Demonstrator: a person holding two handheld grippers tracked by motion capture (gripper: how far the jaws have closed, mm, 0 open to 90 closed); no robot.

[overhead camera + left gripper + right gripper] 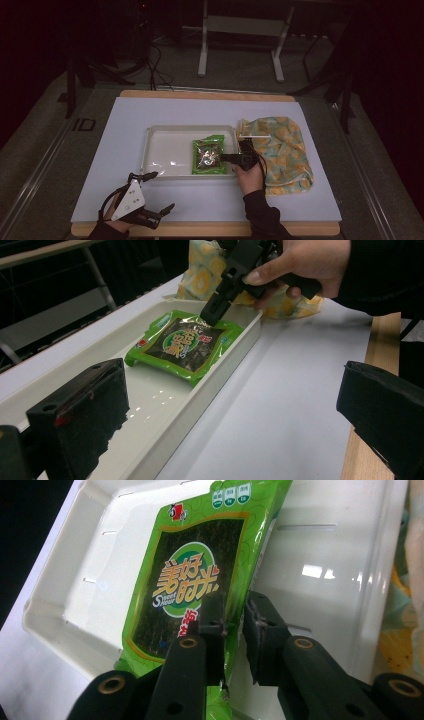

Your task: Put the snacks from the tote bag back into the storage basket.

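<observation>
Green snack packet (pixel 209 155) lying flat in the white tray (pixel 165 142) on the desk (pixel 125 120), long axis running near-to-far, right gripper (pixel 234 630) fingers parted slightly, straddling its edge, left gripper (pixel 156 191) fingers released, resting apart.

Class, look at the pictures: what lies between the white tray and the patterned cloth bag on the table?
The right gripper, its hand reaching over the tray's right rim beside the cloth bag, as the high view shows.

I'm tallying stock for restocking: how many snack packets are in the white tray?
1. A single green plastic seaweed snack packet lies flat in the right part of the white plastic tray, beside its right wall. Nothing seems hidden beneath it, though the underside isn't visible.
</observation>
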